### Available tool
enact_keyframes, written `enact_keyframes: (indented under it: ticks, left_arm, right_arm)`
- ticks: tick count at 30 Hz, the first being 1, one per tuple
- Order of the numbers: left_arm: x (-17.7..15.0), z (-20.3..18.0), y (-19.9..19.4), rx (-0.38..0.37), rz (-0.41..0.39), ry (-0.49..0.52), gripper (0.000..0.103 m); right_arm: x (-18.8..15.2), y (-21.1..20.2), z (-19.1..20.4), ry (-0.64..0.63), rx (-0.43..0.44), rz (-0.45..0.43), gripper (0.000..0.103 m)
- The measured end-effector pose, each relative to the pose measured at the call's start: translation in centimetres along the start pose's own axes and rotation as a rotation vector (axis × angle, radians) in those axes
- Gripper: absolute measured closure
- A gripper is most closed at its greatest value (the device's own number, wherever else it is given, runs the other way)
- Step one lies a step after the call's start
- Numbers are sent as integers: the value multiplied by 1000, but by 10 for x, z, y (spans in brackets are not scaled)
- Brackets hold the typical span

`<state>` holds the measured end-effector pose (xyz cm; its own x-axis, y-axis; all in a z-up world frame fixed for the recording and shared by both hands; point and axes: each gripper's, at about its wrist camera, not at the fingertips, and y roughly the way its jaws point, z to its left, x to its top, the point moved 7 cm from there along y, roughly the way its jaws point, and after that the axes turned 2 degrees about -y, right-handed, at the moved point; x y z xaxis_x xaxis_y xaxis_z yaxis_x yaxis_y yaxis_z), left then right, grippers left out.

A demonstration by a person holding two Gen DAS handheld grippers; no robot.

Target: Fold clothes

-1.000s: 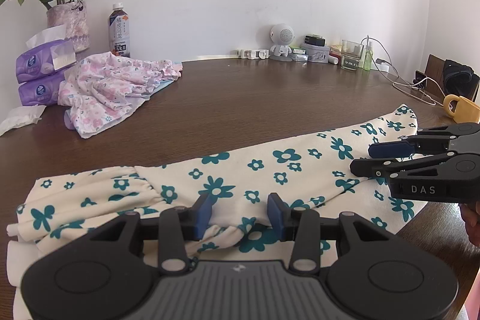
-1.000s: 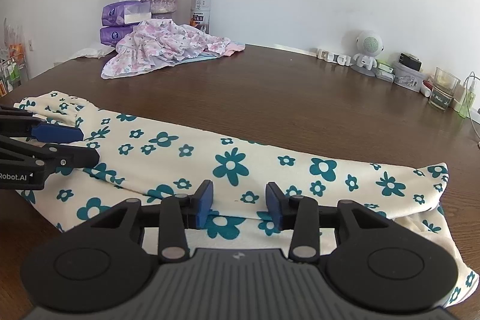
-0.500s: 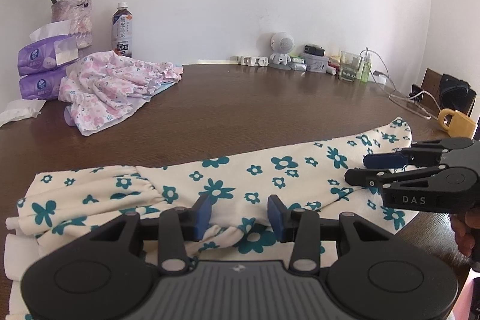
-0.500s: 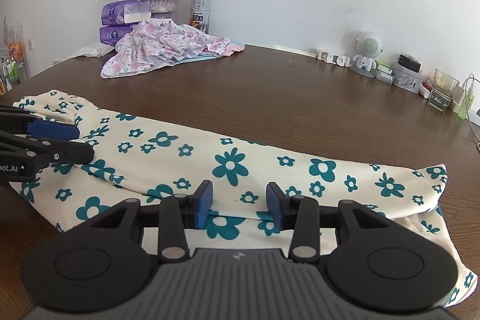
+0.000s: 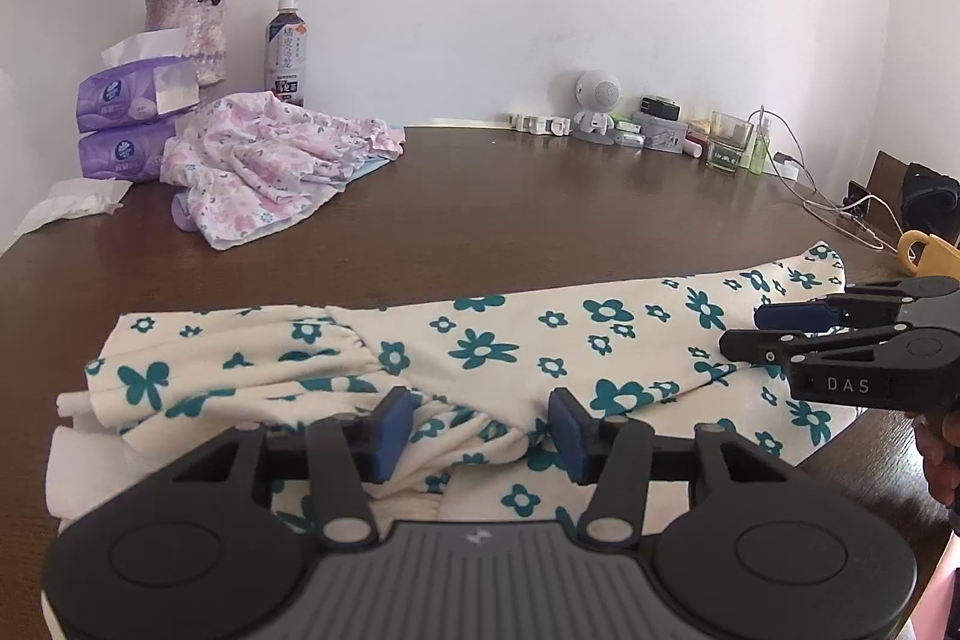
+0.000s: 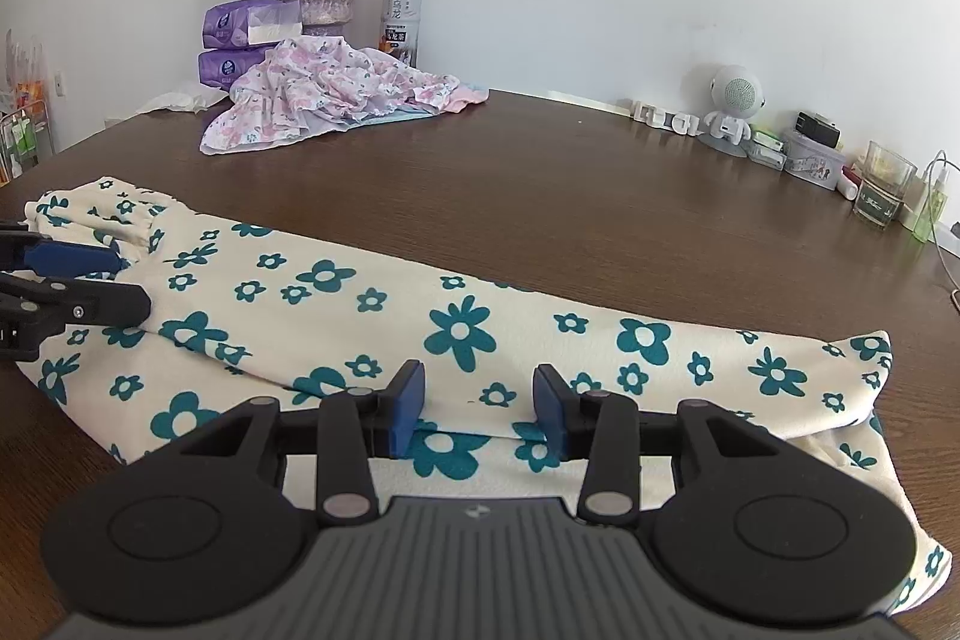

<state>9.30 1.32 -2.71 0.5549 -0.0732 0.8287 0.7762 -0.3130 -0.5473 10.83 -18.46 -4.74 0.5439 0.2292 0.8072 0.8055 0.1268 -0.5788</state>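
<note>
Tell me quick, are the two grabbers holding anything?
Left gripper: open, holding nothing, over the flowered garment.
Right gripper: open, holding nothing, over the same garment.

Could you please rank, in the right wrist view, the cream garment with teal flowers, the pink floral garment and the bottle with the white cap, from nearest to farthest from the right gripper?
From the right gripper:
1. Cream garment with teal flowers, directly beneath the fingers.
2. Pink floral garment, crumpled, far left of the table.
3. Bottle with the white cap, upright behind that garment, by the wall.

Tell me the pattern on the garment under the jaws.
Cream garment with teal flowers, clearest in the right wrist view.
</note>
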Motion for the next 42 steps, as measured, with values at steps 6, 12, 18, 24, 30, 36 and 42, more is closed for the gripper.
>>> enact_keyframes:
  ticks: [6,12,18,24,30,36,42]
  left_arm:
    - [3,-2,-12,-10,-38,-6,54]
    - [29,3,-32,3,-110,-20,46]
    - [12,20,-1,68,8,-18,47]
    - [4,25,2,58,15,-30,45]
    - [3,25,3,53,10,-26,44]
    - [3,26,3,49,9,-31,44]
    - [2,25,2,48,8,-34,44]
  right_arm:
    - [0,0,-1,7,4,1,62]
    - [-1,0,-1,9,6,1,62]
    - [0,-1,-1,10,7,2,62]
    - [1,-1,-1,0,0,1,62]
    - [1,-1,-1,-2,-1,1,62]
    - [1,0,-1,-5,-3,1,62]
    - [0,1,0,-5,-8,1,60]
